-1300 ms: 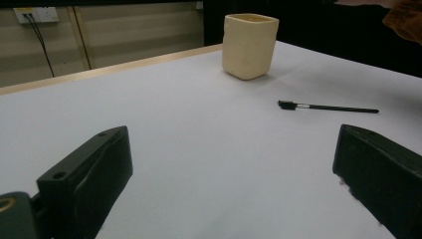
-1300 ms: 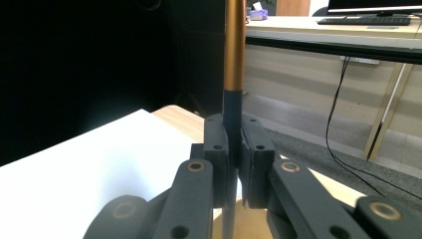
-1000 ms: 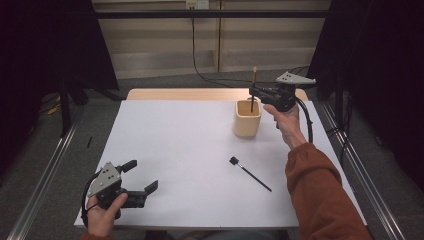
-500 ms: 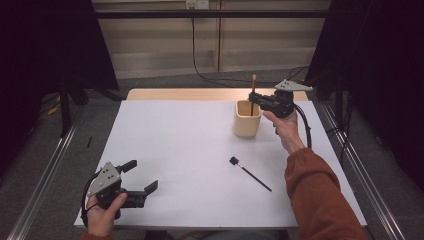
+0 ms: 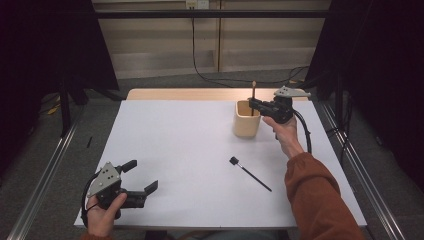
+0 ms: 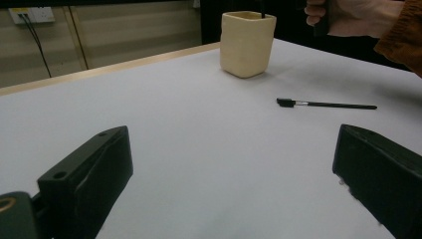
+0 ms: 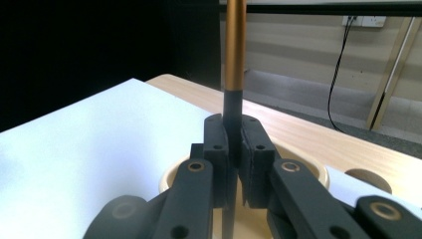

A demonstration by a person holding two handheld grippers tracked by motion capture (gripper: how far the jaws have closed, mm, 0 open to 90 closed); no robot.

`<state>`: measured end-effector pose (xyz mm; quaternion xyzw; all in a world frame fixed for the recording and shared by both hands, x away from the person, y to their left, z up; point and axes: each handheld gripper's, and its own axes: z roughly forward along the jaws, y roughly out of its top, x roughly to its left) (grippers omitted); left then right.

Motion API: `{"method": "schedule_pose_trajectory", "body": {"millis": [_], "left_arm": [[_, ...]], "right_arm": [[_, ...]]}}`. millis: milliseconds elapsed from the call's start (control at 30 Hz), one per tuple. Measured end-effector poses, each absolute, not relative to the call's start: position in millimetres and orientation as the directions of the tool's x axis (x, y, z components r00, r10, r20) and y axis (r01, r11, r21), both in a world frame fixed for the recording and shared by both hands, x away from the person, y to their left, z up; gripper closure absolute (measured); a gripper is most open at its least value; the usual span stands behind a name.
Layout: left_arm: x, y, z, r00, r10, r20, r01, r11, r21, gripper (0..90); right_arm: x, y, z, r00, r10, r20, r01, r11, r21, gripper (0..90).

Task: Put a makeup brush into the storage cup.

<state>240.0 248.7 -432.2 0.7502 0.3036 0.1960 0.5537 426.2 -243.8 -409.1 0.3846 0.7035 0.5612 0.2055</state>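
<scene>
While the right gripper (image 5: 256,104) hangs over the beige cup (image 5: 246,120), its jaws are pinched tight on a brush (image 7: 234,64), upright, black below and copper-coloured above, lower end down inside the cup's mouth. Left gripper (image 5: 142,179) sits near the table's (image 5: 190,145) front edge, well apart from the cup, jaws wide, nothing between them. Second black brush (image 5: 250,173) lies flat on the table, between the two grippers, nearer the right one.

- Left gripper (image 5: 142,181): matte black plastic two-jaw tool, grey three-cornered top plate, thin black cable.
- Right gripper (image 7: 234,164): same build, brass-ringed pivot screws, thick black cable.
- Rust-orange sleeve (image 5: 315,200) on right arm.
</scene>
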Motion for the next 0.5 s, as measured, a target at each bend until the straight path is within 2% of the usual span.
{"method": "schedule_pose_trajectory", "body": {"millis": [500], "left_arm": [[239.2, 247.7, -432.1, 0.739, 0.673, -0.037, 0.237, -0.208, 0.949, 2.3]], "right_arm": [[425.6, -242.9, -418.2, -0.619, 0.769, 0.160, 0.332, 0.071, 0.941, 83.3]]}}
